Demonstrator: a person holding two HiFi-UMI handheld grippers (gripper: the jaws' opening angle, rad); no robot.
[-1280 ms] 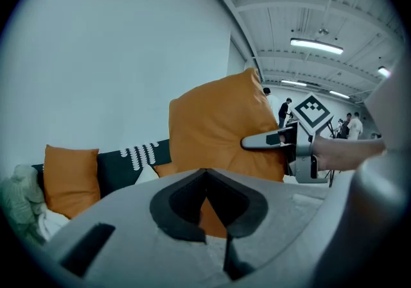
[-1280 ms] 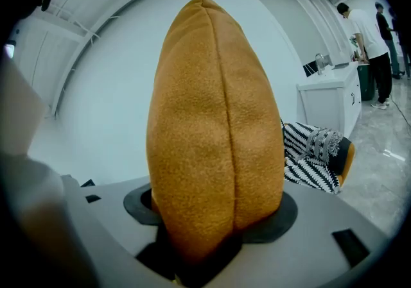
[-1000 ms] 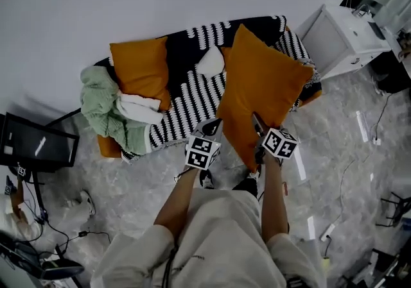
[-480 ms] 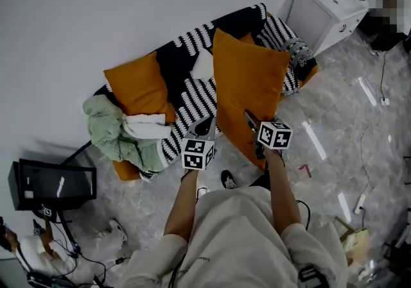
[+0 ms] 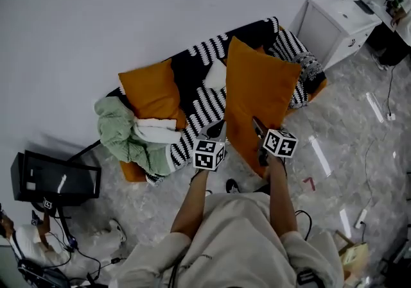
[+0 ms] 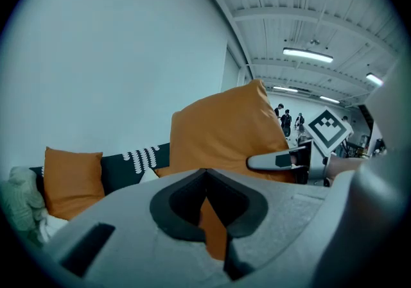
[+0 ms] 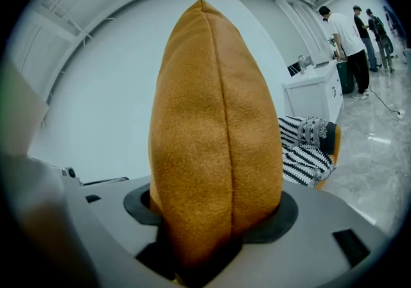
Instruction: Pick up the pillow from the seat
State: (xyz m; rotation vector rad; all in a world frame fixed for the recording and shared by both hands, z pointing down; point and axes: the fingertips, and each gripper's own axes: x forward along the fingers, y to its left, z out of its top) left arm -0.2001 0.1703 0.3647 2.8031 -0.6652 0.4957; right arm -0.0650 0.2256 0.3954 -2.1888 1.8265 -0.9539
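The orange pillow (image 5: 260, 97) stands upright in the air in front of the seat (image 5: 199, 104), a sofa under a black-and-white blanket. My right gripper (image 5: 257, 125) is shut on its lower edge. In the right gripper view the pillow (image 7: 215, 139) fills the gap between the jaws (image 7: 212, 216), seen edge-on. My left gripper (image 5: 215, 129) sits at the pillow's lower left edge. In the left gripper view its jaws (image 6: 207, 174) are almost together with a strip of orange fabric pinched between them, and the pillow (image 6: 225, 133) rises just ahead.
A second orange pillow (image 5: 151, 91), a small white cushion (image 5: 215, 75) and a heap of green and white cloth (image 5: 122, 136) lie on the sofa. A white cabinet (image 5: 337, 24) stands right of it, a black screen (image 5: 54, 177) on the floor left. People (image 7: 350, 43) stand far off.
Both grippers have shifted a little sideways together with the pillow. Their hold on it looks the same, and the pillow stays upright off the seat.
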